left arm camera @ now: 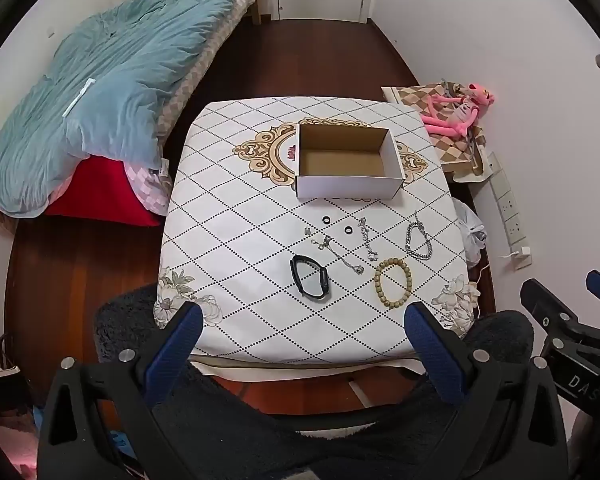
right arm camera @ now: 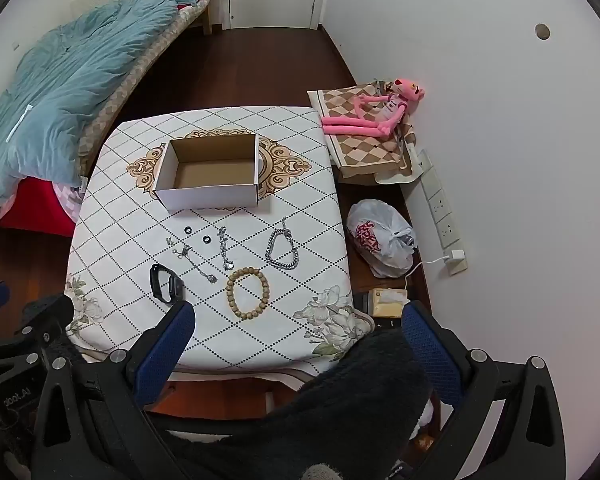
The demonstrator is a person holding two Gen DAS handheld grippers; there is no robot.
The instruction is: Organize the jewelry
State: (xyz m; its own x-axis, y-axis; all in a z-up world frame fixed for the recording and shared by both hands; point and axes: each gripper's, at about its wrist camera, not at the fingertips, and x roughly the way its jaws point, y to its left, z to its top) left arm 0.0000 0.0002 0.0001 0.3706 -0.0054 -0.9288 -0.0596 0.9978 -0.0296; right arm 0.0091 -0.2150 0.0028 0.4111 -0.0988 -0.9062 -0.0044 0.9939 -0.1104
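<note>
Zero items stowed: cardboard box point(left arm camera: 346, 160) empty, jewelry on tabletop point(left arm camera: 228, 240); both tongs point(left arm camera: 304, 320) point(right arm camera: 298, 318) spread, holding nothing.

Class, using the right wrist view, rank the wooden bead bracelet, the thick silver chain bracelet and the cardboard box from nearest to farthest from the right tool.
1. Wooden bead bracelet, just ahead, near table edge.
2. Thick silver chain bracelet, beyond it, slightly right.
3. Cardboard box, farthest, toward the table's back.

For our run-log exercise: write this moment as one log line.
stage: start | left gripper: open | right gripper: open | box: empty | jewelry: on table
</note>
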